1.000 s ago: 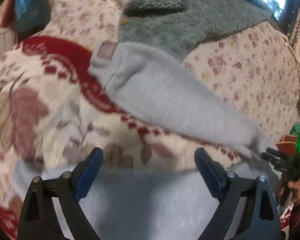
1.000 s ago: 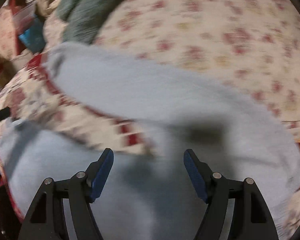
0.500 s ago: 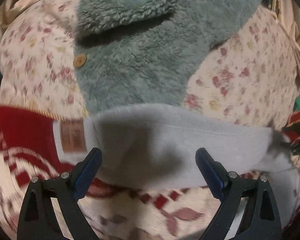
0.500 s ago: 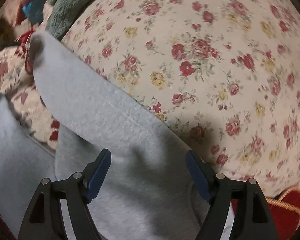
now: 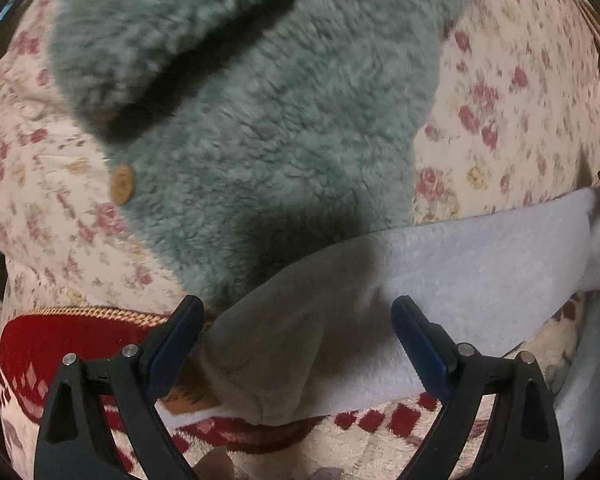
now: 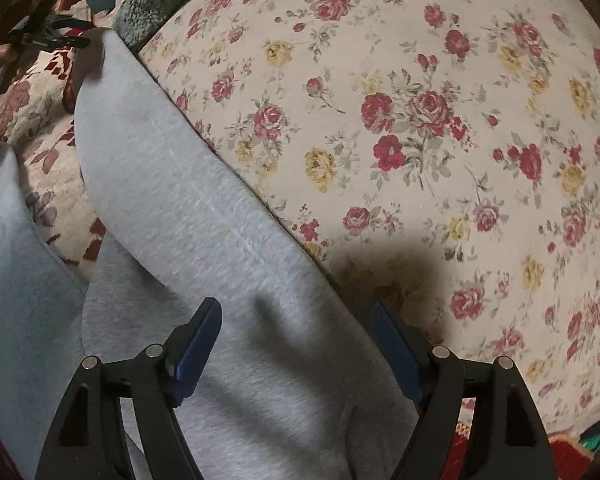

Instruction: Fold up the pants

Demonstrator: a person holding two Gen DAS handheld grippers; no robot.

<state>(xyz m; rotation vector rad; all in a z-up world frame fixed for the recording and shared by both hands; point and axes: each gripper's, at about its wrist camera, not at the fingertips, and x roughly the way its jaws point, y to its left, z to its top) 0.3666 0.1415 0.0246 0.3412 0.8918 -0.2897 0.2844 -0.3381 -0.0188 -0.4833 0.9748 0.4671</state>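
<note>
Surface: cream rose-print bedspread (image 6: 440, 128), red-patterned plush blanket (image 5: 40, 344) | Count: one pair of grey fleece pants (image 6: 204, 232) across both, one green sherpa jacket (image 5: 268, 112) (wooden-buttoned) | Your left gripper (image 5: 296, 344) and right gripper (image 6: 296, 344): jaws wide, gripping nothing.

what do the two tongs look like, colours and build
Both match: the left tongs and right tongs have black plastic arms with triangular cut-outs and silver rivets, each tipped with a dark blue pad on the inner face. No cables or sleeves are visible.
</note>
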